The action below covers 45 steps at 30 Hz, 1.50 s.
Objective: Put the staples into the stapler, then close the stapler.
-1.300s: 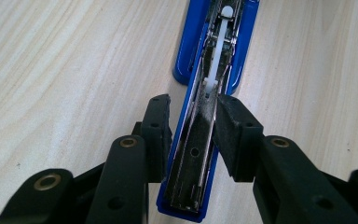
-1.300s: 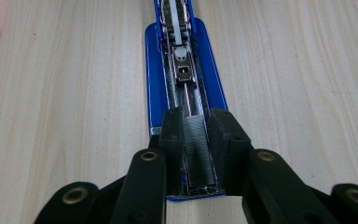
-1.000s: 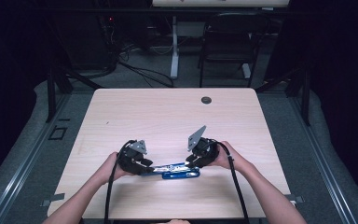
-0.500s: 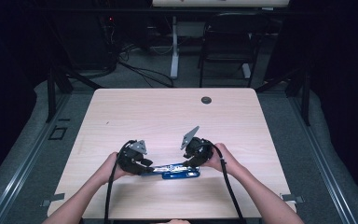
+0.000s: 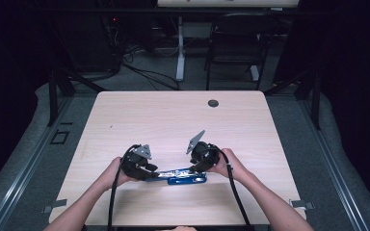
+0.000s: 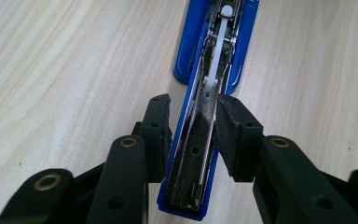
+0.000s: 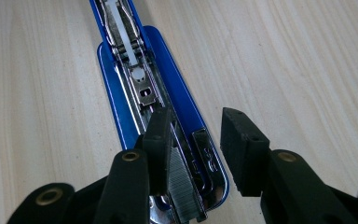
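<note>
Blue stapler [image 5: 183,176], opened flat, lying near the front edge of the light wood table [image 5: 173,120] between the two grippers. Glossy blue shell; bright metal magazine channel exposed, white plastic pusher strip along its centre; a block of staples [image 7: 182,186] sits at one end. Left gripper [image 6: 193,137]: jaws narrow, pressed to both sides of the metal channel, gripping it. Right gripper [image 7: 196,144]: jaws moderately spread over the stapler's opposite end, one jaw apparently touching the staples, the other over bare table.
</note>
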{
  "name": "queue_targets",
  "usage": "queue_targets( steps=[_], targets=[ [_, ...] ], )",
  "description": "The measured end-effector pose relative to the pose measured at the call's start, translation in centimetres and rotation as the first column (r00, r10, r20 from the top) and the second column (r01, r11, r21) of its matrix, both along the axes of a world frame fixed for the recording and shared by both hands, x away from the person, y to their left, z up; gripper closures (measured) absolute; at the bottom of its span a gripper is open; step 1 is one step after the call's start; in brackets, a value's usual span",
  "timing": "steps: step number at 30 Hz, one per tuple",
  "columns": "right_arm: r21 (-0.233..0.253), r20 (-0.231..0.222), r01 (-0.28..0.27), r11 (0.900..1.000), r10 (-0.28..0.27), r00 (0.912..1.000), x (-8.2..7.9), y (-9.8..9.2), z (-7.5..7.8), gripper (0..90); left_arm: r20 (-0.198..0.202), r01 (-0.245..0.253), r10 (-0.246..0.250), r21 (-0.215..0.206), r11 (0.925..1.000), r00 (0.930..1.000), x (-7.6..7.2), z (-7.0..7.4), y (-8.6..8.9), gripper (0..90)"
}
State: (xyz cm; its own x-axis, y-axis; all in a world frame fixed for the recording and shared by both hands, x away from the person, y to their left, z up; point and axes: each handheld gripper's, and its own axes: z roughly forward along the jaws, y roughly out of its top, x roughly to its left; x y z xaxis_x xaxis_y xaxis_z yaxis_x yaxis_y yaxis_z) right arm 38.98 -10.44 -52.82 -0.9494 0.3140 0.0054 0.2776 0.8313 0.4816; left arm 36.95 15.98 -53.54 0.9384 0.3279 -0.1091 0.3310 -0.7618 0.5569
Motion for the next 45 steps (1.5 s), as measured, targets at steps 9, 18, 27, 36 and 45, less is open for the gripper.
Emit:
queue_targets(
  steps=[9, 18, 27, 36, 45],
  targets=[
    [0.085, -0.018, 0.07, 0.994, -0.069, 0.9975, 0.1, -0.9, 0.4, 43.5, 0.0, 0.004, -0.004, 0.0, 1.0, 1.0, 0.0, 0.0, 0.0, 65.8],
    [0.077, -0.006, 0.075, 0.994, -0.075, 0.9972, -0.2, -0.7, 0.6, 41.5, -0.005, 0.011, -0.011, -0.01, 0.9999, 0.9999, 0.0, 0.0, 0.0, 65.7],
    [0.067, 0.006, 0.069, 0.995, -0.069, 0.9976, -0.3, -0.6, 0.7, 46.7, 0.005, 0.012, -0.012, -0.008, 0.9999, 0.9999, 0.0, 0.0, 0.2, 64.3],
    [0.074, 0.011, 0.063, 0.995, -0.064, 0.9979, -0.5, -0.6, 0.7, 53.2, 0.014, 0.005, -0.005, 0.004, 1.0, 0.9999, -0.1, 0.1, 0.5, 62.8],
    [0.073, 0.004, 0.058, 0.996, -0.058, 0.9983, -0.5, -0.6, 0.5, 56.1, -0.003, -0.008, 0.008, 0.0, 1.0, 1.0, 0.0, 0.1, 1.2, 60.7]
  ],
)
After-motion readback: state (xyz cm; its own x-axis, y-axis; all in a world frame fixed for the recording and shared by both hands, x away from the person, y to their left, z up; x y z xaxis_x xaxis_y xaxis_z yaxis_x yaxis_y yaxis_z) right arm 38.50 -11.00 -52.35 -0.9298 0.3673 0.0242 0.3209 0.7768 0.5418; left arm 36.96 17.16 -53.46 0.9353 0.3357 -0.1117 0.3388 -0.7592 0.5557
